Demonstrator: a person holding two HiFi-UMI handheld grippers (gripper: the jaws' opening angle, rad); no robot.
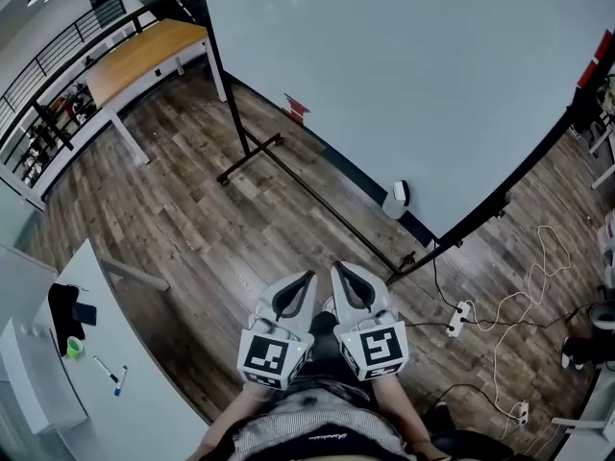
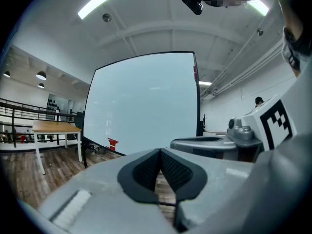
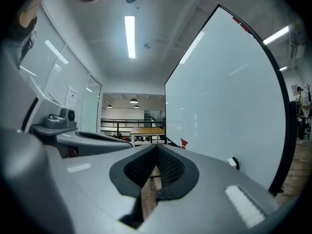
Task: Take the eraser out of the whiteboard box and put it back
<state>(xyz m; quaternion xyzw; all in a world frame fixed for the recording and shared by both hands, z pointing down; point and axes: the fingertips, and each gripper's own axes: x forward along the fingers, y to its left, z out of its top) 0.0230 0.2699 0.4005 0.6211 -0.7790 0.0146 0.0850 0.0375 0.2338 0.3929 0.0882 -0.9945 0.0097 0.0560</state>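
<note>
A large whiteboard (image 1: 404,75) on a black rolling stand fills the upper right of the head view. A small white-and-black holder (image 1: 398,198) is stuck near the board's bottom edge, and it also shows in the right gripper view as the same holder (image 3: 234,163). I cannot make out the eraser itself. My left gripper (image 1: 309,277) and right gripper (image 1: 336,267) sit side by side close to my body, pointing toward the board and well short of it. The left gripper (image 2: 160,150) is shut and empty, and so is the right gripper (image 3: 156,146).
A red piece (image 1: 296,109) is stuck to the board further left. The stand's black foot (image 1: 252,157) crosses the wooden floor. Power strips and cables (image 1: 459,317) lie at the right. A wooden table (image 1: 144,56) stands far left, and a white desk (image 1: 125,401) with markers is at my near left.
</note>
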